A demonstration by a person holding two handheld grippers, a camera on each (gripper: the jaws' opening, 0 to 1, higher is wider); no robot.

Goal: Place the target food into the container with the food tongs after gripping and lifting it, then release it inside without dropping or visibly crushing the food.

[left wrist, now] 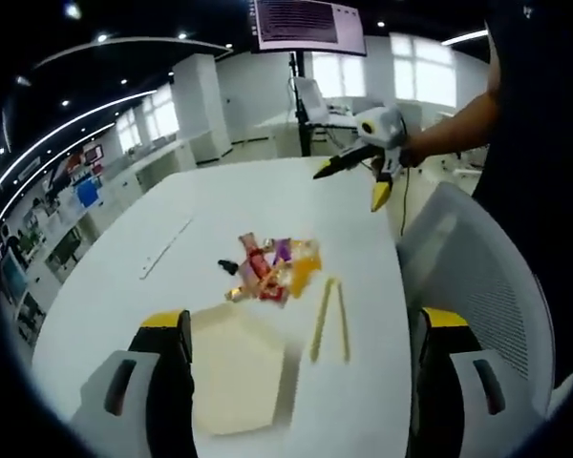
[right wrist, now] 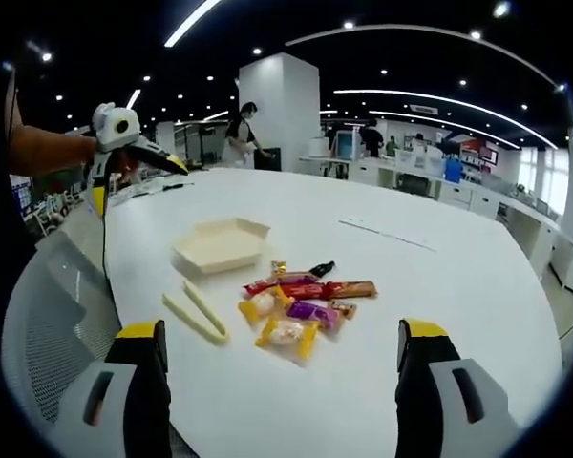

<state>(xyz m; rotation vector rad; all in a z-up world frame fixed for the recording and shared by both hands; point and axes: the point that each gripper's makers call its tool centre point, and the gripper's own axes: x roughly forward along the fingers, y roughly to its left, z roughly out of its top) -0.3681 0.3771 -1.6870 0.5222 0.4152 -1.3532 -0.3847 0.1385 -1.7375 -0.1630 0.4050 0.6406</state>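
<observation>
Both grippers' jaws are held wide, empty; tongs [right wrist: 197, 314] lie between tray [right wrist: 221, 245] and snacks [right wrist: 301, 303].

No readable text: monitor [left wrist: 307, 23] at top of left gripper view blurred; snack wrappers [right wrist: 304, 303] illegible.
</observation>
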